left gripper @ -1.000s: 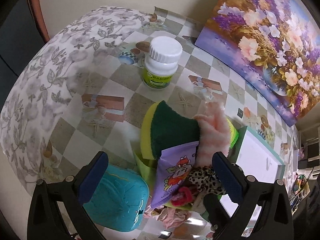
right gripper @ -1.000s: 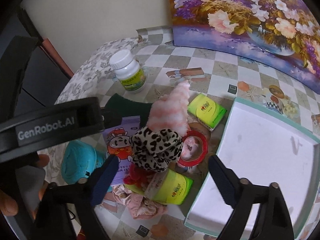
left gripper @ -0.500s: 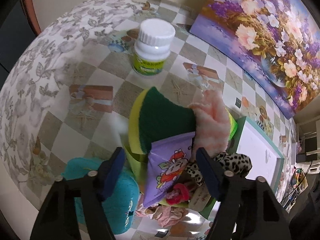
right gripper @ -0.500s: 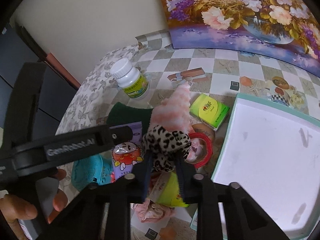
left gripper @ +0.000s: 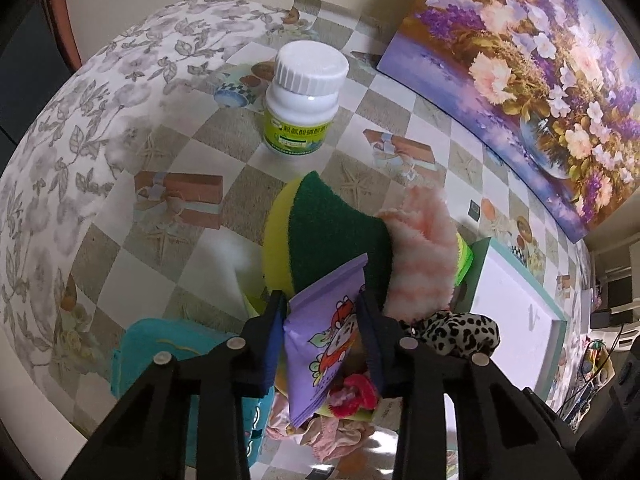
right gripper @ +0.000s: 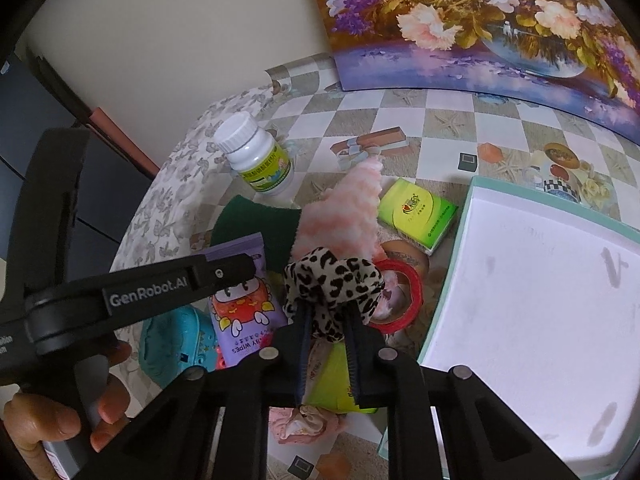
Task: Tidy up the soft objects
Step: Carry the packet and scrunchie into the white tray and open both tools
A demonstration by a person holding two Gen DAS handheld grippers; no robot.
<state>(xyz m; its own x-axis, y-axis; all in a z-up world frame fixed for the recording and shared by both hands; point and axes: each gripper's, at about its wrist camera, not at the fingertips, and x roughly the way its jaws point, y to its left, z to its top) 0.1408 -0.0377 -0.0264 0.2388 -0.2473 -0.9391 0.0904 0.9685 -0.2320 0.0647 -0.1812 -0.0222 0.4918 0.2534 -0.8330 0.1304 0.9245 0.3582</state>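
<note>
While I hold both tools over the heap of things on the desk [left gripper: 188,240], my left gripper [left gripper: 322,322] has just been closing its jaws, and they now stand on the two sides of the purple wipes pack [left gripper: 324,340]; the blue pads look to touch its edges, so I take it as gripped. My right gripper [right gripper: 328,344] is closed on the leopard scrunchie [right gripper: 332,284], whose cloth bulges out above the two narrow jaws.

In the right wrist view the heap sits at the middle. The pink fluffy cloth [right gripper: 348,216] rises at 12 o'clock from the scrunchie, touching it. The green sponge [right gripper: 256,220] lies at 10 o'clock, partly under the wipes pack. A red ring [right gripper: 412,284] lies just beside the scrunchie at 3 o'clock, and a green tissue pack [right gripper: 416,216] lies at 1 o'clock, near the cloth. The white tray [right gripper: 540,300] with a mint rim fills the 3 o'clock side. The white bottle [right gripper: 256,156] stands upright at 11 o'clock, apart from the heap. A teal shoe [right gripper: 172,344] lies at 8 o'clock, under my left tool. A pink crumpled cloth [right gripper: 304,424] lies at 6 o'clock, below my jaws.

A flower painting [right gripper: 500,28] leans on the wall at the far edge of the desk.
</note>
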